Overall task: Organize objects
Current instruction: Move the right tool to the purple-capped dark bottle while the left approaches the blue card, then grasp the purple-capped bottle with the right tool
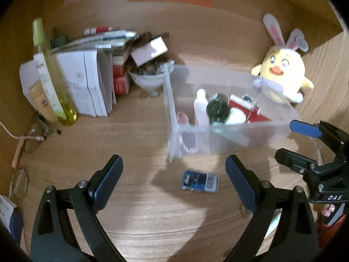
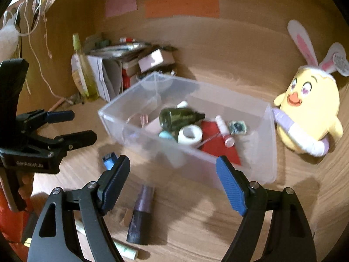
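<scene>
A clear plastic bin (image 1: 229,139) (image 2: 196,168) stands on the wooden desk. It holds a dark green bottle (image 1: 218,109) (image 2: 176,118), a white bottle (image 1: 201,107), a white tape roll (image 2: 189,134), a red card (image 2: 218,150) and small bits. A small blue packet (image 1: 199,182) (image 2: 109,160) lies on the desk in front of the bin. My left gripper (image 1: 174,181) is open and empty just above the packet. My right gripper (image 2: 172,185) is open and empty near the bin's front wall. A purple-capped dark tube (image 2: 140,216) lies below it.
A yellow chick plush with bunny ears (image 1: 281,74) (image 2: 309,113) leans at the right. Papers, boxes, pens (image 1: 91,76) and a green spray bottle (image 1: 52,74) are piled at the back left, beside a bowl (image 1: 146,78). Glasses (image 1: 20,185) and a cable (image 1: 17,144) lie at the left edge.
</scene>
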The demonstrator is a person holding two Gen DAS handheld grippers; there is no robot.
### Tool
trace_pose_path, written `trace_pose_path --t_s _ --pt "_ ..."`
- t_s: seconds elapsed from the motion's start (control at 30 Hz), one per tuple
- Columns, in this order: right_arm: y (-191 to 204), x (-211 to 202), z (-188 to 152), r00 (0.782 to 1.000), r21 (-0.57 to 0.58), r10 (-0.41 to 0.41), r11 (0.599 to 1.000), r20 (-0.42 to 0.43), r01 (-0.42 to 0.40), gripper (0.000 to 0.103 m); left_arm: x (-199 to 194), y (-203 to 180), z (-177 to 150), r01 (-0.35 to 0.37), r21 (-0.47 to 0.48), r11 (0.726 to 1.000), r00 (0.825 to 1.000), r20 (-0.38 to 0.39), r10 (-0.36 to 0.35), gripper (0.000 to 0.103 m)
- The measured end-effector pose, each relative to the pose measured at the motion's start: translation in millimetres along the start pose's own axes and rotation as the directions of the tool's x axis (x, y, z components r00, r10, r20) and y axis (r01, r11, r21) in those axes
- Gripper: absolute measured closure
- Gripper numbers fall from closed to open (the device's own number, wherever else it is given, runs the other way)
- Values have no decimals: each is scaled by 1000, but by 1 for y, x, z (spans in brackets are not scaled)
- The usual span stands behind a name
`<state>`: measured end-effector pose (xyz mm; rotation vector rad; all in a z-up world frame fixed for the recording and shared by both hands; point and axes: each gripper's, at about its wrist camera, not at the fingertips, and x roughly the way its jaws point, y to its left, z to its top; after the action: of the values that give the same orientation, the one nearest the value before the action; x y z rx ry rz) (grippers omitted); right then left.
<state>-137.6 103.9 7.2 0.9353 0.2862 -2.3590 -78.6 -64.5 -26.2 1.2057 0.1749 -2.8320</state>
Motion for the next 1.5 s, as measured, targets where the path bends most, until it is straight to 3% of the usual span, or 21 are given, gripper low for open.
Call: trace_pose_path --t_s 0.4,0.67,1.07,1.13,1.2,1.3,1.4,1.5 --pt "0 22 -36 991 16 27 1000 -133 -25 25 34 -7 -22 7 41 999 993 -122 -2 7" --pt "-4 24 -38 991 33 12 999 -135 -8 26 50 -14 -27 28 66 997 983 -180 -16 7" --pt "14 23 -44 989 -52 31 998 -144 -39 26 55 -25 -26 23 127 992 983 -184 0 7" --pt "14 25 -44 987 -44 54 997 -148 -61 30 54 -23 -26 33 120 992 983 -181 -10 9" --pt "13 27 -43 985 -38 75 996 -153 -82 40 51 -21 -26 39 114 993 985 -170 -19 20" --pt "13 30 -43 979 -24 111 993 -170 -116 51 49 -20 -26 49 103 993 986 -161 -32 28" --pt "15 34 -46 976 -38 101 993 -193 -110 67 47 -19 -26 61 96 994 987 -152 -46 39" --pt "14 36 -49 975 -40 84 995 -205 -94 76 47 -19 -25 68 93 993 988 -143 -54 52"
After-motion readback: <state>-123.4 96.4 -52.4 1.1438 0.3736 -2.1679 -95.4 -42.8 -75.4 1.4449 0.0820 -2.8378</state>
